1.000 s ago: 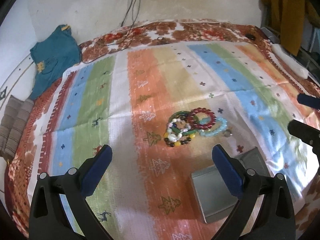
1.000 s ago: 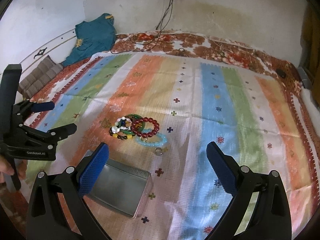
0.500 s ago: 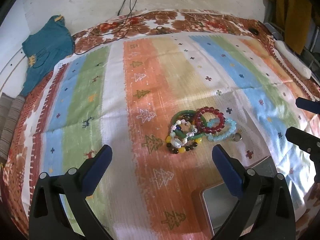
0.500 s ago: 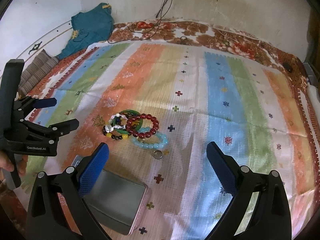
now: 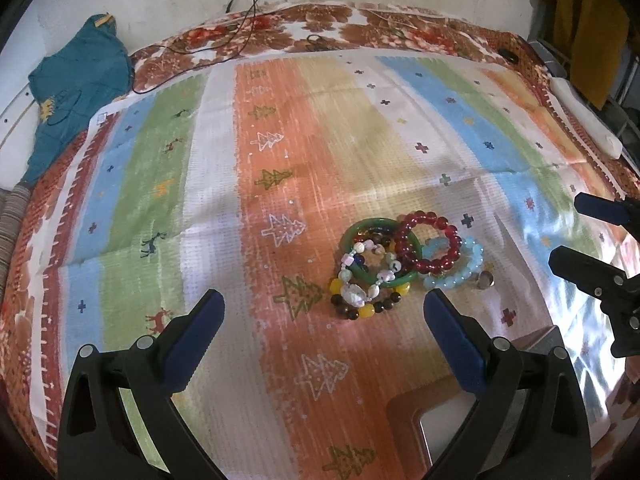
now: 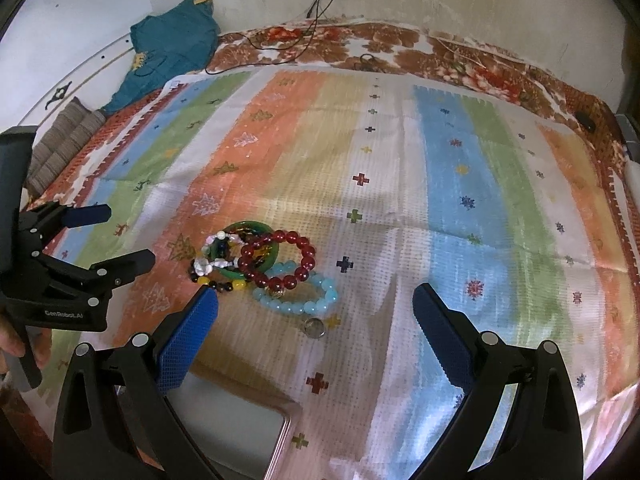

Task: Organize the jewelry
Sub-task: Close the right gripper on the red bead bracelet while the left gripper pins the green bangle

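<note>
Glass-like bracelets [image 5: 400, 264] lie heaped on the striped bedspread [image 5: 280, 140] beside a tin [image 6: 236, 432]: light, slippery, loosely strung; pinch one bead strand. Left gripper [image 5: 322, 316] and right gripper [image 6: 316, 312] both spread, empty.

We are in a home bedroom. A bed [image 5: 400, 36] with a brown floral sheet fills the room up to a stained plaster wall [image 6: 440, 4], with a striped blanket [image 5: 224, 168] spread over it. A teal garment [image 5: 76, 92] lies crumpled at the bed's far left corner, and black cables [image 6: 320, 4] hang down the wall.
</note>
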